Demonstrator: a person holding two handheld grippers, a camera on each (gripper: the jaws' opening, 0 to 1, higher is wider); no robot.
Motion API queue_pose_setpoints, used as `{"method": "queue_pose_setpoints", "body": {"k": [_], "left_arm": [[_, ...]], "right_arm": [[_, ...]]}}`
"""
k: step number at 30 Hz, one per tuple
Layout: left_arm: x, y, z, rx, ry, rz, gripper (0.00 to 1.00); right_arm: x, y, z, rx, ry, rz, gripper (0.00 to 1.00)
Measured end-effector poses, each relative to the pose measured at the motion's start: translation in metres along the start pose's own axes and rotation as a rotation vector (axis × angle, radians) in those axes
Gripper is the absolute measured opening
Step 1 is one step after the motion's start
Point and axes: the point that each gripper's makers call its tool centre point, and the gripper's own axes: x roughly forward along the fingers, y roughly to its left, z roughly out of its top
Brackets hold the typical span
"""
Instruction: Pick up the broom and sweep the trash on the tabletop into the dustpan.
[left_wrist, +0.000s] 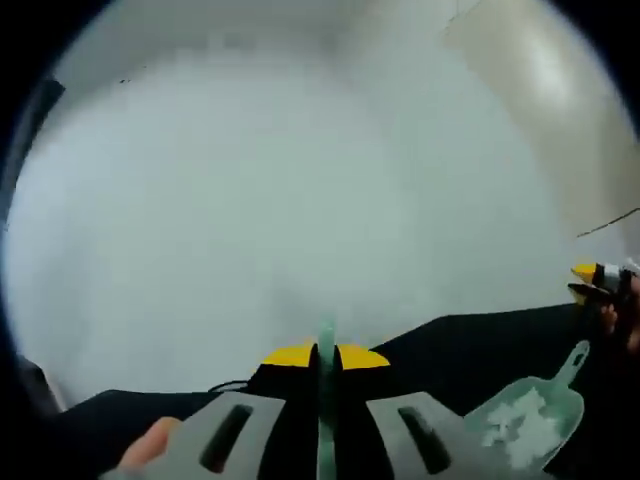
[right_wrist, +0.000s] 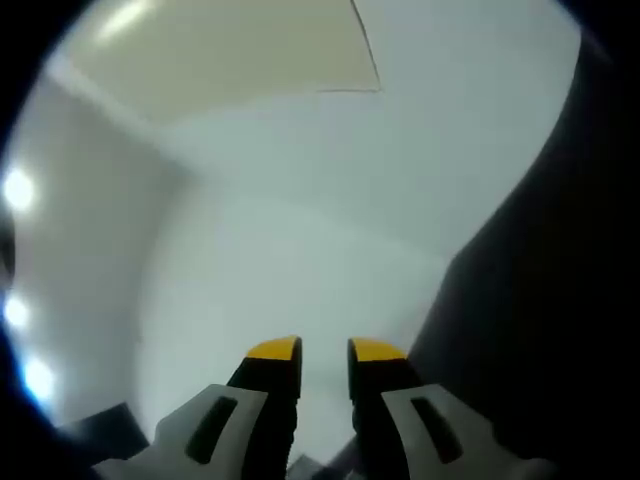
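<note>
**A:** ok so what's the left hand-held gripper (left_wrist: 325, 357) doing? Looks like there's something stuck between the yellow tips.

**B:** yeah, its jaws are clamped on a thin pale green stick (left_wrist: 326, 400) that runs straight up the middle between them. Probably the broom handle, but the bristle end is out of view so can't swear to it. The whole thing is pointed up at a blurry white wall (left_wrist: 250, 200).

**A:** and the dustpan?

**B:** dustpan (left_wrist: 525, 420) is bottom right in the left gripper view, pale green, lying on the dark bench (left_wrist: 470, 350) with its handle pointing up and to the right. There are whitish bits in its scoop, too blurry to say what.

**A:** right hand-held gripper?

**B:** right hand-held gripper (right_wrist: 325, 352) has its jaws a little apart with nothing between them, just white wall behind. You can also spot it at the far right edge of the left gripper view, near the dustpan handle.
</note>
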Motion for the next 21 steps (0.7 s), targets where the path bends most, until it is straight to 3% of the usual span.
{"method": "queue_pose_setpoints", "body": {"k": [3, 4, 10, 12, 14, 16, 18, 20, 21], "left_arm": [[-0.001, -0.023, -0.004, -0.105, 0.002, -0.056, 0.05], [-0.002, -0.025, -0.004, -0.083, 0.009, -0.05, 0.05], [-0.007, -0.088, 0.012, -0.036, -0.009, -0.105, 0.05], [-0.009, -0.11, 0.02, -0.084, -0.035, -0.148, 0.05], [-0.012, -0.125, 0.021, -0.064, -0.026, -0.147, 0.06], [-0.016, -0.135, 0.025, -0.059, -0.043, -0.165, 0.06], [-0.024, -0.148, 0.037, -0.143, -0.085, -0.215, 0.05], [-0.03, -0.144, 0.045, -0.087, -0.108, -0.194, 0.04], [-0.033, -0.145, 0.051, -0.138, -0.119, -0.211, 0.04]], "right_arm": [[0.0, 0.0, 0.0, 0.0, -0.001, 0.001, 0.2], [0.0, 0.0, 0.0, -0.001, -0.001, 0.0, 0.2], [0.0, 0.0, 0.001, 0.0, -0.005, 0.002, 0.2], [0.0, -0.001, 0.002, 0.0, -0.007, 0.001, 0.2], [0.0, 0.0, 0.002, 0.001, -0.007, 0.002, 0.2], [0.0, 0.0, 0.002, 0.002, -0.006, 0.003, 0.2], [0.0, 0.0, 0.003, 0.002, -0.007, 0.003, 0.2], [0.0, 0.0, 0.003, 0.003, -0.008, 0.004, 0.2], [-0.001, 0.001, 0.002, 0.003, -0.008, 0.004, 0.2]]}}
